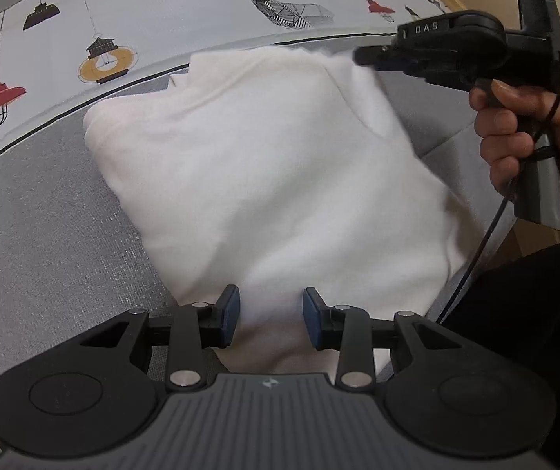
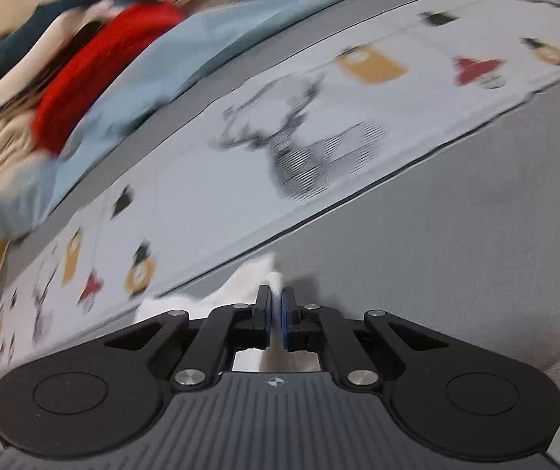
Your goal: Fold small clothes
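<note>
Left gripper (image 1: 271, 315): jaws part open, blue pads either side of the near hem of the white garment (image 1: 272, 180); whether they press it cannot be told.
Right gripper (image 2: 276, 313): jaws pinched nearly together on a tuft of the same white cloth at its far right corner, held in a person's hand (image 1: 522, 137).
Garment: folded, lying on the grey bedcover (image 1: 44, 243), long axis running from near right to far left, narrower end far.
Texture: soft, fleecy white knit against coarse grey weave.
Beyond: printed sheet (image 1: 142, 27) with lanterns and a line-drawn stag.
Far left: pile of clothes (image 2: 84, 66), red, teal and pale blue, blurred.
Hidden: near hem lost under the left tool's body.
</note>
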{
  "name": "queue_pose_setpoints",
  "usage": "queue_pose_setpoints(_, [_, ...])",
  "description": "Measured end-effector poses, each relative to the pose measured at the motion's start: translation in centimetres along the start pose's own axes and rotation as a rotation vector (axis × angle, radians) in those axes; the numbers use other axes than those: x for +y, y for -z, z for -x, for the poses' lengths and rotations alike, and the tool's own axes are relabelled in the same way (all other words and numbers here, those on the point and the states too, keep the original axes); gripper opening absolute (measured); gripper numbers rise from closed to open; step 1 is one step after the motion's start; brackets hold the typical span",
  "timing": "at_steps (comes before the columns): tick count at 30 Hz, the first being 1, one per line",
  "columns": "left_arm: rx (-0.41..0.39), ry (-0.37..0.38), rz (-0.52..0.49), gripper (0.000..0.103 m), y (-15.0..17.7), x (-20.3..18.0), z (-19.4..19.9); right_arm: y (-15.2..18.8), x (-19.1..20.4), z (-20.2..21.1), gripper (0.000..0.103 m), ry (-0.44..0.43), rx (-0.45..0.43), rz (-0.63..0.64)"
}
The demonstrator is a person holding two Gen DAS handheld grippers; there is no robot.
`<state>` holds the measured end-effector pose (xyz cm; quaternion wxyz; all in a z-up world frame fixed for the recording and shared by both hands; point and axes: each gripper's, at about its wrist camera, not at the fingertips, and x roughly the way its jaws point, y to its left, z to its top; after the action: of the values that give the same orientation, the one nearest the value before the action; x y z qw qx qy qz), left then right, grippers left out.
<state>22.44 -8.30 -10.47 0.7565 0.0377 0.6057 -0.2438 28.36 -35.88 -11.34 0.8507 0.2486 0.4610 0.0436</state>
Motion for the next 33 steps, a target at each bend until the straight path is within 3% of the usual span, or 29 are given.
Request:
queue_pose_setpoints(3, [-0.012,-0.001,-0.001,0.039,0.1,-0.1,0.4,-0.1,-0.4,0.4,0.007,0.126,-0.03,0.02])
queue_pose_setpoints(5, [-0.049,0.005,0.031,0.039,0.0,0.4,1.3,-0.3,-0.7,1.6,0.007,0.147,-0.069,0.028])
queue_pose_setpoints(7, [-0.094,0.009,0.069,0.039,-0.1,1.2,2.2,-0.4,-0.4,3.7,0.007,0.041,-0.13,0.075])
queue_pose_setpoints(9, [-0.12,0.009,0.107,0.039,-0.3,1.9,2.7,0.2,0.8,5.6,0.007,-0.108,-0.147,0.202])
queue_pose_setpoints(12, [-0.111,-0.04,0.149,0.039,-0.7,2.7,2.2,2.3,1.8,5.1,0.009,-0.298,0.071,0.35])
queue_pose_setpoints(13, [-0.098,-0.061,0.162,0.039,-0.7,2.9,1.9,3.5,2.0,4.2,0.012,-0.28,0.173,0.41])
queue_pose_setpoints(14, [-0.079,-0.089,0.177,0.04,-0.7,3.2,1.4,4.8,2.2,3.3,0.013,-0.198,0.232,0.49])
queue_pose_setpoints(15, [-0.055,-0.113,0.201,0.046,-0.7,3.5,0.9,6.3,1.9,2.0,0.014,-0.071,0.295,0.584])
queue_pose_setpoints(16, [-0.042,-0.133,0.233,0.057,-0.8,4.1,0.6,7.1,1.5,1.4,0.021,-0.009,0.326,0.629])
queue_pose_setpoints(17, [-0.043,-0.146,0.267,0.064,-0.8,4.5,0.6,7.2,1.1,1.5,0.024,-0.011,0.321,0.638])
queue_pose_setpoints(21, [-0.071,-0.113,0.389,0.067,-1.0,6.0,0.7,5.3,0.0,2.9,0.033,-0.036,0.255,0.485])
queue_pose_setpoints(24, [-0.102,-0.078,0.458,0.067,-1.1,6.6,0.8,4.4,-0.2,3.4,0.054,-0.039,0.178,0.423])
queue_pose_setpoints(25, [-0.117,-0.068,0.484,0.067,-1.0,6.8,1.0,4.1,-0.4,3.3,0.056,-0.048,0.176,0.385])
queue_pose_setpoints(29, [-0.135,0.003,0.611,0.067,-1.3,8.2,0.5,3.8,-0.8,0.2,0.056,-0.044,0.256,0.279])
queue_pose_setpoints(33, [-0.118,0.009,0.647,0.067,-1.4,8.9,-0.7,3.8,-0.9,-2.1,0.063,-0.021,0.305,0.236])
